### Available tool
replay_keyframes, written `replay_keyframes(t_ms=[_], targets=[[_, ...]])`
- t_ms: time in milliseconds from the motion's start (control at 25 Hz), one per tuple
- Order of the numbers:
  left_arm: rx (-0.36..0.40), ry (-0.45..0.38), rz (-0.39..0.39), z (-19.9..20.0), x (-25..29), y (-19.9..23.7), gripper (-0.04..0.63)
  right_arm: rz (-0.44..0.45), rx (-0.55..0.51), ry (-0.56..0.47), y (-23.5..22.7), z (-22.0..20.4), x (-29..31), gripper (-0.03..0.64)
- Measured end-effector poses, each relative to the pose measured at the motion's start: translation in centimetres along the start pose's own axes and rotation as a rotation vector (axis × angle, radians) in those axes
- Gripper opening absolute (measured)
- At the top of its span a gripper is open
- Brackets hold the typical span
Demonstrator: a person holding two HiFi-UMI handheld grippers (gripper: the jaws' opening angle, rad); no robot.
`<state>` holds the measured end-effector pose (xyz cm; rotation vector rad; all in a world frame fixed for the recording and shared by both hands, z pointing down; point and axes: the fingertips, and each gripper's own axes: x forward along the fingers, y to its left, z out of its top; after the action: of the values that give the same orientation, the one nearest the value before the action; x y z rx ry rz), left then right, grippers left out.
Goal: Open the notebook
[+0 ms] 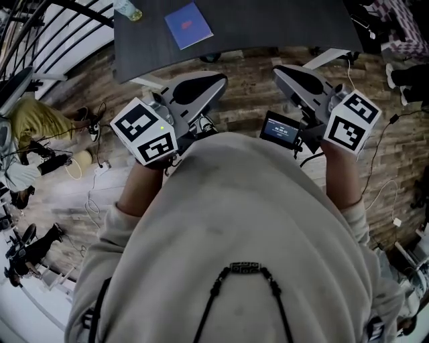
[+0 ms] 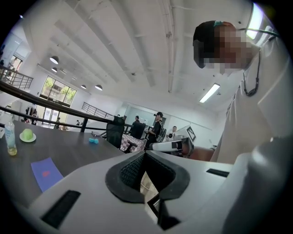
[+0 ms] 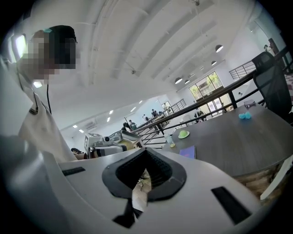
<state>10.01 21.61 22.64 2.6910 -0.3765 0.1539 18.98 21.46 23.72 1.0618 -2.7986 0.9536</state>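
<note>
The blue notebook (image 1: 188,24) lies closed on the dark table (image 1: 268,23), near its front edge; it also shows in the left gripper view as the notebook (image 2: 46,173) and in the right gripper view as the notebook (image 3: 188,152). Both grippers are held close to the person's chest, over the wooden floor and short of the table. My left gripper (image 1: 218,80) is shut with nothing in it, tips meeting (image 2: 144,153). My right gripper (image 1: 278,70) is also shut and empty (image 3: 145,151). Each points roughly level, slightly inward toward the other.
A clear bottle (image 1: 127,9) stands at the table's far left, beside a green object on a plate (image 2: 27,135). A small blue item (image 2: 93,140) lies further along the table. A black chair (image 2: 114,132) and people stand beyond. Cables and gear (image 1: 40,161) lie on the floor at left.
</note>
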Motion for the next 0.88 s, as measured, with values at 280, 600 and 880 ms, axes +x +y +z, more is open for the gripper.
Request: replay_keyframes(t_ms=[280, 600, 880], targets=[[0.004, 0.048, -0.064, -0.5, -1.7, 4.6, 0.005, -0.066, 0.006, 0.055, -0.2, 1.8, 6.2, 0.017], [0.005, 0.045, -0.085, 0.0, -5.9, 9.5, 0.005, -0.08, -0.022, 0.112, -0.2, 3.5, 13.5, 0.017], [-0.045, 0.02, -0.02, -0.3, -10.6, 14.8, 0.005, -0.072, -0.036, 0.118, -0.4, 4.4, 19.3, 0.017]])
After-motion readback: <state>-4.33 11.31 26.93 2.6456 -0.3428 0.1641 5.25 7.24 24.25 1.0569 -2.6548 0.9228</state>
